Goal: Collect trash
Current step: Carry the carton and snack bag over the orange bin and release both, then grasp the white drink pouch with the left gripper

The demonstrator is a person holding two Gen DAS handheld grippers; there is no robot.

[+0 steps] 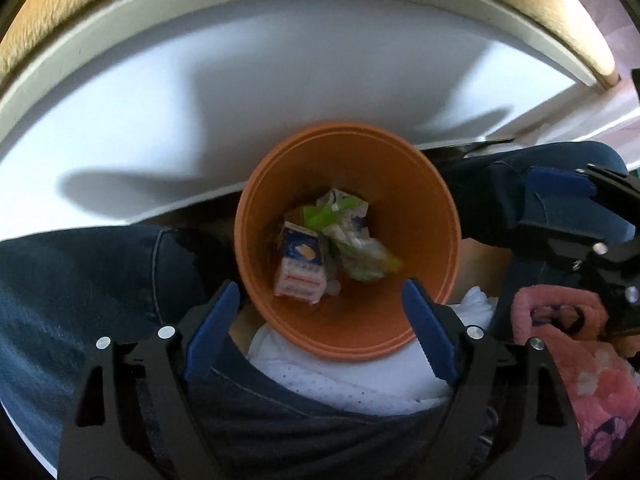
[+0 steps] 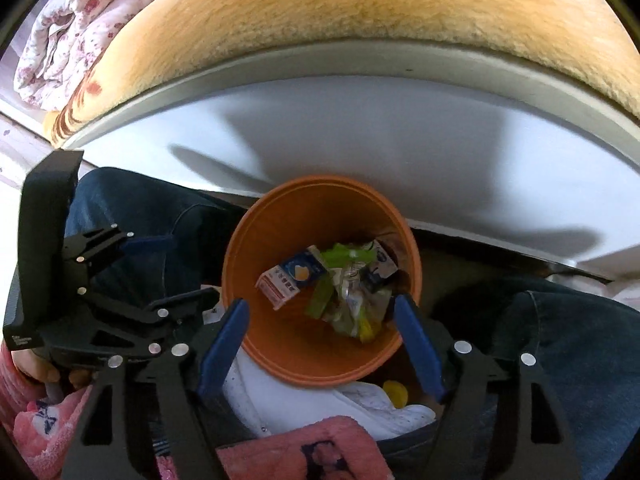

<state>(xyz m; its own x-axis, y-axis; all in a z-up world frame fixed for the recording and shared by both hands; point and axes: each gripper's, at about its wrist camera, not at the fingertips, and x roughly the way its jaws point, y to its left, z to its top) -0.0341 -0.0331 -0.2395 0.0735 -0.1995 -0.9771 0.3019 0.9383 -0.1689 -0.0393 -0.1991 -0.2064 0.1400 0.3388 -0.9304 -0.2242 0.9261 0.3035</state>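
- Left hand-held gripper (image 1: pixel 320 300): jaws wide, nothing between the pads, pointing steeply down over the orange bin (image 1: pixel 440 216).
- Right hand-held gripper (image 2: pixel 320 320): jaws also wide, empty, hanging over the same bin (image 2: pixel 240 264).
- Trash lies at the bottom of the bin, below both grippers and clear of the fingers.
- Blue-and-white carton (image 1: pixel 300 268) lies on the left of the pile; same carton (image 2: pixel 290 278) shows in the right wrist view.
- Crumpled green-and-white wrappers (image 1: pixel 352 240) lie right of the carton, touching it; in the right view (image 2: pixel 348 300) too.
- Bin stands between the person's jeans-clad legs (image 1: pixel 100 280), against a white bed frame (image 1: pixel 200 80).
- Tan fuzzy blanket (image 2: pixel 360 8) on the bed, far side.
- Pink fleece sleeve (image 1: pixel 580 360) beside the right gripper.
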